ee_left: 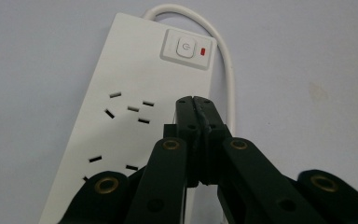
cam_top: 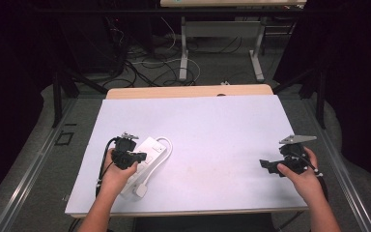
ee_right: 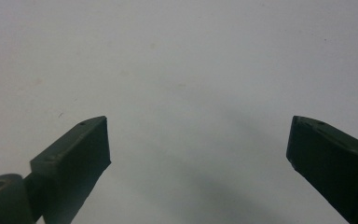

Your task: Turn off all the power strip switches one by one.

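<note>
Toward eight o'clock on the white worktop, seen from the high view: lay a white power strip, set aslant, long axis running from about seven to one o'clock, its white cable looping off the far end and curving back along the three o'clock side. Ended nearest the person in a white plug (touching the strip or just beside it, hard to tell).

Held over the strip's middle by the left hand: the left tool, black, with a dark cable trailing down along the wrist. From the left gripper view: left tool with jaws pressed together, nothing between them, tips hanging above the strip's right edge. Beyond the tips, at twelve o'clock: a rocker switch with a small red indicator beside it. At ten o'clock of the tips: a cluster of socket slots; more slots lower down, partly hidden behind the tool's linkage.

Toward four o'clock on the worktop, well apart from the strip: the right tool gripped by the right hand, grey three-cornered plate on top, tips aimed at nine o'clock. From the right gripper view: right tool with jaws spread wide, bare worktop between them, faintly marked, a soft shadow beneath.
</note>
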